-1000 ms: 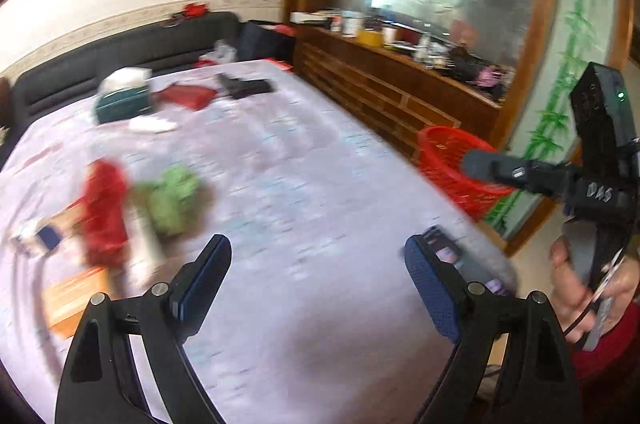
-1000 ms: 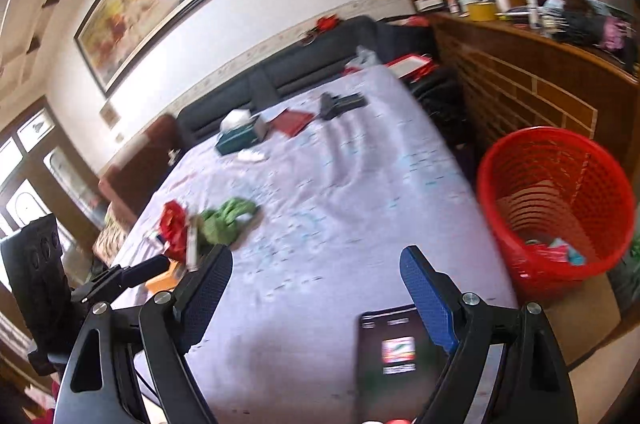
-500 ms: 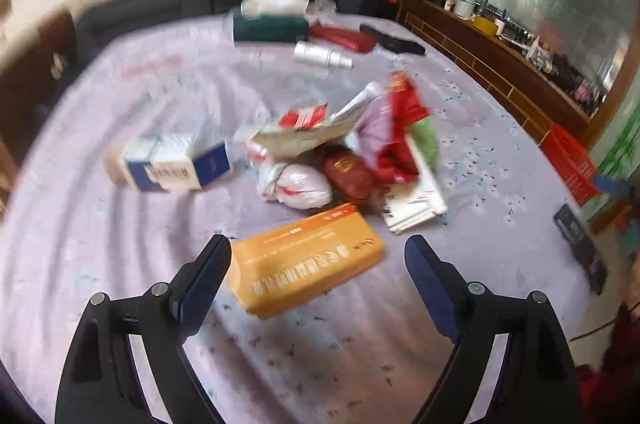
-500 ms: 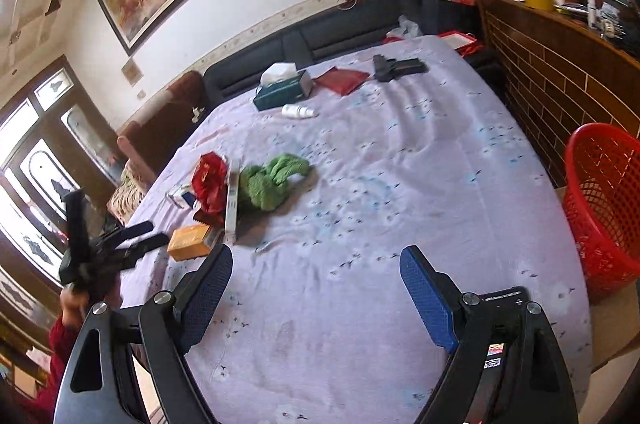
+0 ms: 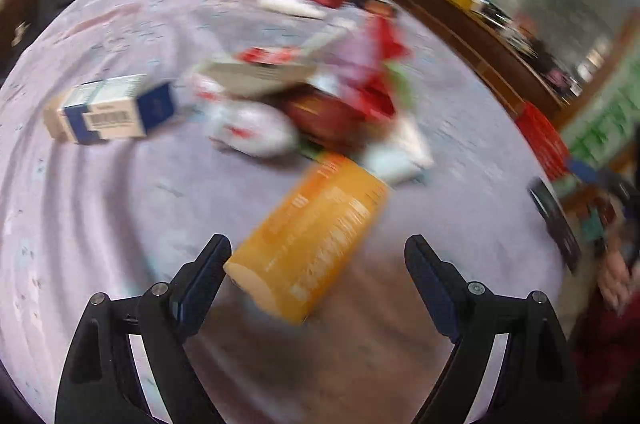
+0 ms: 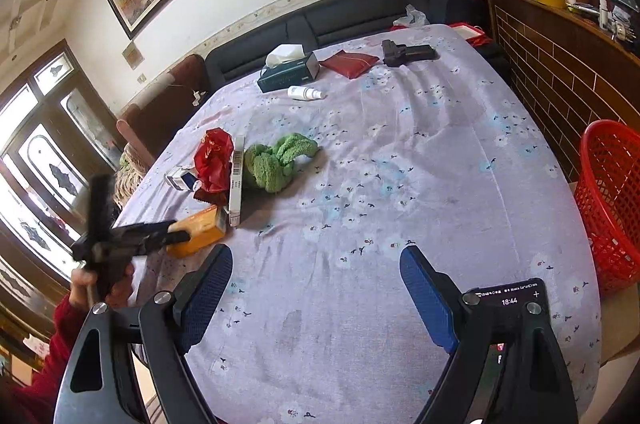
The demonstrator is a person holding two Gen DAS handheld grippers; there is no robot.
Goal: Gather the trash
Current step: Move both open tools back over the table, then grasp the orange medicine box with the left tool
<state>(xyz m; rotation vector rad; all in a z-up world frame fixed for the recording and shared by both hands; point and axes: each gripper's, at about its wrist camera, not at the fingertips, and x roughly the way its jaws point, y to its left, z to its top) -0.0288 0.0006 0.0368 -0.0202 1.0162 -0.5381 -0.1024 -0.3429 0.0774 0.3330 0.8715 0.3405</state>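
A pile of trash lies on the lilac floral tablecloth (image 6: 400, 152): an orange box (image 5: 312, 236), a blue and white box (image 5: 108, 112), a crumpled white bag (image 5: 256, 130) and a red wrapper (image 5: 380, 64). My left gripper (image 5: 318, 248) is open, low over the near end of the orange box, which lies between its fingers close to the left one. The right wrist view shows that gripper (image 6: 180, 230) at the orange box (image 6: 200, 230). My right gripper (image 6: 316, 264) hangs open over bare cloth. A red mesh basket (image 6: 612, 200) stands beside the table at the right.
A green cloth (image 6: 280, 160), a red bag (image 6: 214, 160) and a long white box (image 6: 237, 180) lie by the pile. Farther back are a tissue box (image 6: 288, 72), white bottle (image 6: 306, 93), red pouch (image 6: 350, 61) and black object (image 6: 406, 53). A phone (image 6: 516, 304) lies near the table's front edge.
My left gripper swung from the basket side to the trash pile and dropped closer onto the orange box. My right gripper drifted slightly away from the basket. Both stayed open.
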